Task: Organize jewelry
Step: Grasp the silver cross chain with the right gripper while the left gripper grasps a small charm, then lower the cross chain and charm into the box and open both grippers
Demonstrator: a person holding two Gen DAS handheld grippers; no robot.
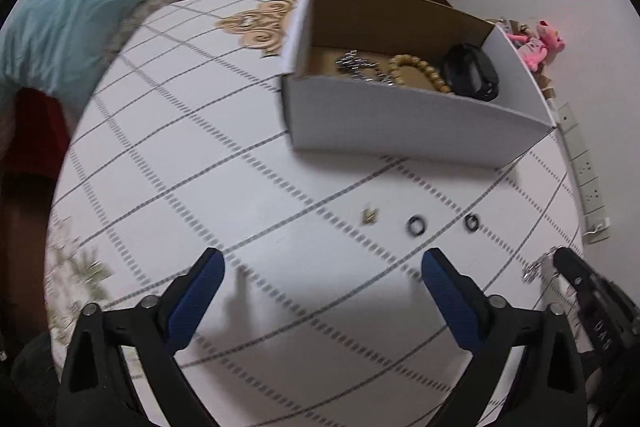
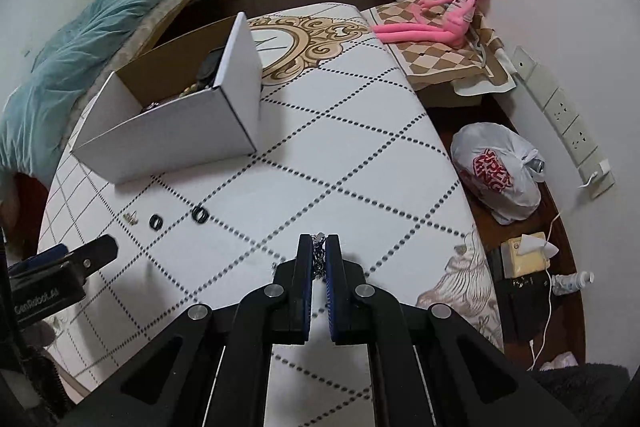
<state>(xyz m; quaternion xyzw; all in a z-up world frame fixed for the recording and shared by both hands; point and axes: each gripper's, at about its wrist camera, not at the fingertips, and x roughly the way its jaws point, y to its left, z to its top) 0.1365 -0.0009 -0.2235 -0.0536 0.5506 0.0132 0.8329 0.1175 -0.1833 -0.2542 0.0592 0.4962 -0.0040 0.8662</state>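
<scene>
Box behind two rings; bracelets inside box.

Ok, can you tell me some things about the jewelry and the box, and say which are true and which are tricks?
1. The right hand-held gripper is shut on a silver chain. True.
2. The left hand-held gripper holds a ring. False: it is open and holds nothing.
3. Two black rings lie on the table, outside the white box. True.
4. The white box is empty. False: wooden beads and other pieces lie inside.
5. A pink plush toy sits inside the box. False: it sits by the wall.
</scene>
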